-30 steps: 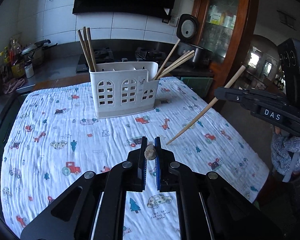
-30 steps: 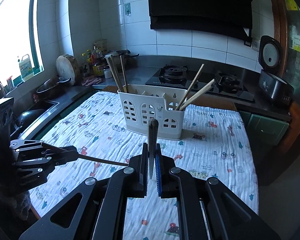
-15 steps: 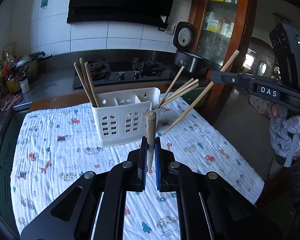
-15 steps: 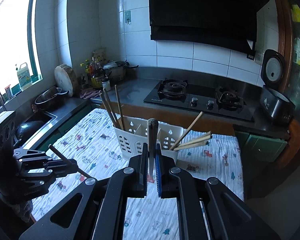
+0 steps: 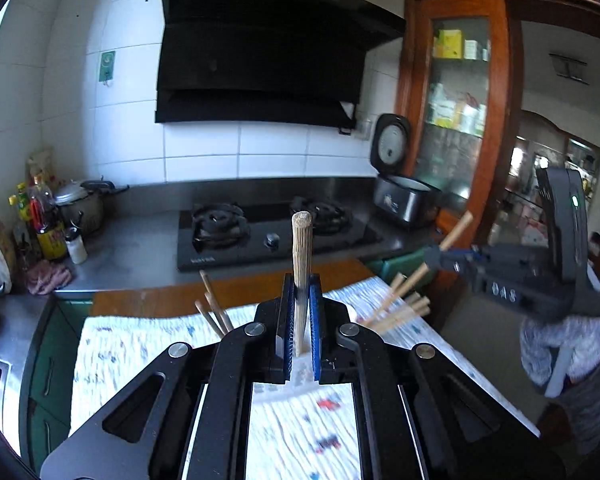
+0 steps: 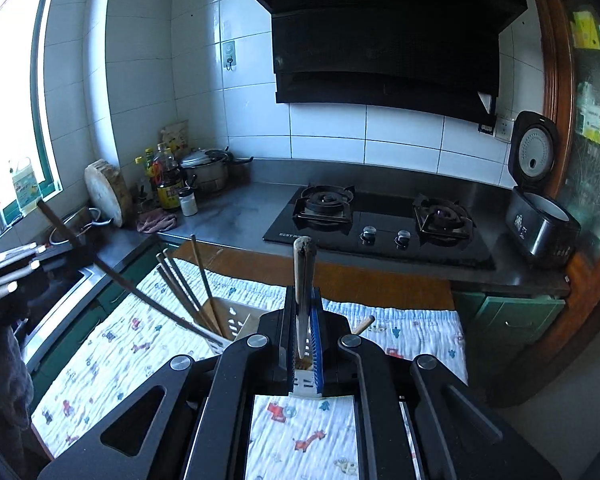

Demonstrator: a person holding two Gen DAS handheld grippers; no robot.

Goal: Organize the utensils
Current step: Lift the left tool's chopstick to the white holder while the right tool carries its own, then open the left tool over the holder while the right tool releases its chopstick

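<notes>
Since both rose, utensil holder (image 6: pixel 232 322) nearer underneath.

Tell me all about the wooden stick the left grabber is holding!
It is a pale wooden chopstick, round, with a grainy blunt top end. It stands almost straight up, pinched between the blue pads of the black left gripper. Its lower part hides between the pads, so its tip cannot be seen. Only the pads touch it. It is held above the patterned tablecloth, with the black gas stove behind.
</notes>
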